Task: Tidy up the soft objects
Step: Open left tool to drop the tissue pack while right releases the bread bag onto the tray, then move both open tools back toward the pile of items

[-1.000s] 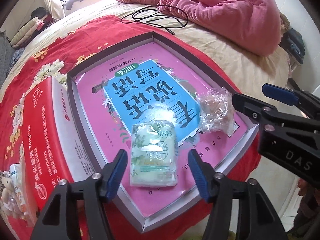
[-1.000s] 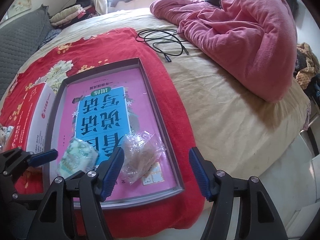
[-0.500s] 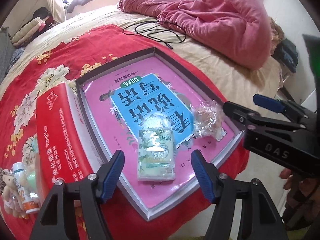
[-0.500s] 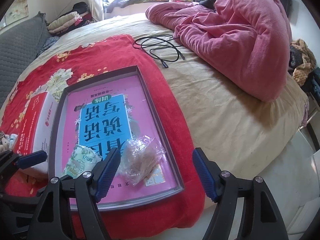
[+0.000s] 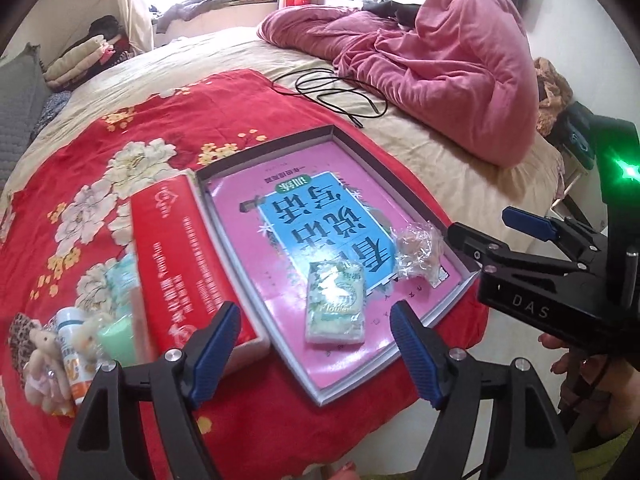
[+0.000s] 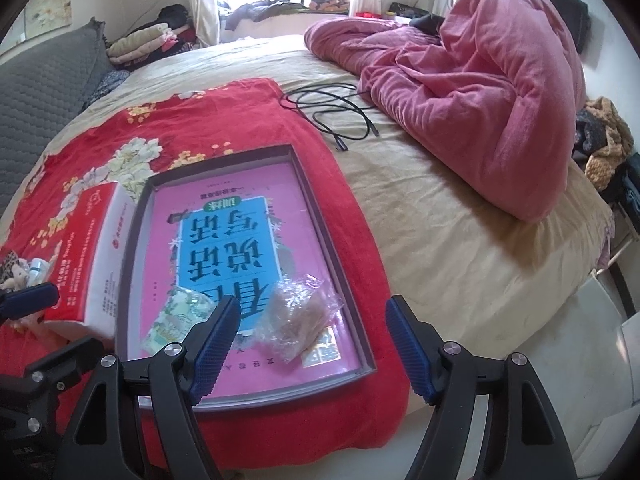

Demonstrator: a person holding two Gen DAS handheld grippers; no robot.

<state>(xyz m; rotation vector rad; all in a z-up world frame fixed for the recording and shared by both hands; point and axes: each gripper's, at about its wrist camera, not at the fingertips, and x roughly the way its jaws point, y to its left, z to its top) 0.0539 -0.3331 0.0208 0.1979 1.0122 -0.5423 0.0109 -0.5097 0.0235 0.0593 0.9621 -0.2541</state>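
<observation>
both grippers hover spread wide and empty over the bed's near edge: left gripper (image 5: 316,350), right gripper (image 6: 312,340). green tissue pack (image 5: 335,307) lies flat near the grey tray's (image 5: 362,142) near edge. crinkled clear bag (image 6: 298,322) sits just beside it, toward the tray's near right corner. red box (image 5: 180,256) lies along the tray's left wall.
</observation>
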